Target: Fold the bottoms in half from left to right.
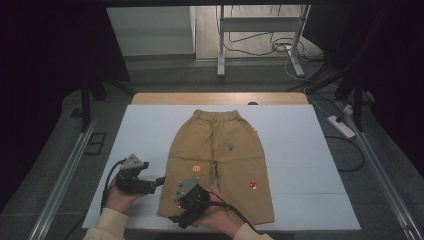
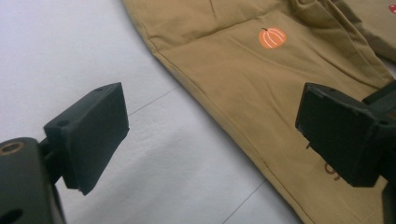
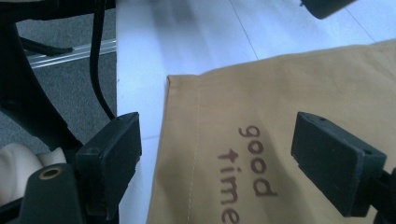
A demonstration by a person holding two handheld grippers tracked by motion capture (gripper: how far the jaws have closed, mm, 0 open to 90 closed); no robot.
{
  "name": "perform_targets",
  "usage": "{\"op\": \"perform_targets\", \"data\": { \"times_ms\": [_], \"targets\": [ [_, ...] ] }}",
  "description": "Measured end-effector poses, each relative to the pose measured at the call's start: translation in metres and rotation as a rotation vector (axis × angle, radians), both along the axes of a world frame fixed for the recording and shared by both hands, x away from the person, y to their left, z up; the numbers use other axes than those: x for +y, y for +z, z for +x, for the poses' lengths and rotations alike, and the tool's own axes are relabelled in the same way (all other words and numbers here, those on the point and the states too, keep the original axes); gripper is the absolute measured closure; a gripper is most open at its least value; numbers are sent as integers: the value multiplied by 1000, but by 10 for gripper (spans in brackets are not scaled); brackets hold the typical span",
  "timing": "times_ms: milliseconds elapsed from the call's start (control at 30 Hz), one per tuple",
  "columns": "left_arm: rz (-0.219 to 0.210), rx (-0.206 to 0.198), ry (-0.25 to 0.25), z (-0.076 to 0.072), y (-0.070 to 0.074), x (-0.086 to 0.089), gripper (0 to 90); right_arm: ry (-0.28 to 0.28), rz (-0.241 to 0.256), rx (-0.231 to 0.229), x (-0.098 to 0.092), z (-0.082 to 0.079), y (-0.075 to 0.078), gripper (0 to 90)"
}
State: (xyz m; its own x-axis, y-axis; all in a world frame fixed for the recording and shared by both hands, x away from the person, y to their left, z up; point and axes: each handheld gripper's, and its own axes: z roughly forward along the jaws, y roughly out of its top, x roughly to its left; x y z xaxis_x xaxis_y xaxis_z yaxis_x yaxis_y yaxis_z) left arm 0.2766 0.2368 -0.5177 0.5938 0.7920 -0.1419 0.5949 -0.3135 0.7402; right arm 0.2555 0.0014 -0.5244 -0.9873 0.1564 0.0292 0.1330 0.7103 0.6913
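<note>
Lying flat mid-frame on the white sheet [image 1: 150, 130], the tan trousers [image 1: 220, 150] point their legs toward the bottom edge. Left gripper [image 1: 159, 181] hovers wide open, empty, lower left beside one leg; right gripper [image 1: 175, 219] gapes empty over that hem.

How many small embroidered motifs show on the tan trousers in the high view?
3. A green tree motif sits below the waistband, an orange pumpkin motif on the leg nearer the left gripper, and a red motif on the other leg. The grippers may cover more.
</note>
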Motion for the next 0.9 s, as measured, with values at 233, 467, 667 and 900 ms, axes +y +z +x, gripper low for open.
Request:
{"op": "perform_targets", "data": {
  "times_ms": [233, 467, 667, 900],
  "targets": [
    [-1, 0, 4, 0, 0, 0, 94, 8, -14, 0, 13, -3, -4, 165],
    [4, 2, 1, 0, -1, 1, 95, 9, -19, -5, 24, -7, -11, 168],
    [7, 4, 2, 1, -1, 0, 95, 12, -24, -23, 32, -9, -13, 194],
    [5, 5, 2, 1, -2, 0, 96, -6, -44, -50, 40, -11, -16, 264]
  ]
}}
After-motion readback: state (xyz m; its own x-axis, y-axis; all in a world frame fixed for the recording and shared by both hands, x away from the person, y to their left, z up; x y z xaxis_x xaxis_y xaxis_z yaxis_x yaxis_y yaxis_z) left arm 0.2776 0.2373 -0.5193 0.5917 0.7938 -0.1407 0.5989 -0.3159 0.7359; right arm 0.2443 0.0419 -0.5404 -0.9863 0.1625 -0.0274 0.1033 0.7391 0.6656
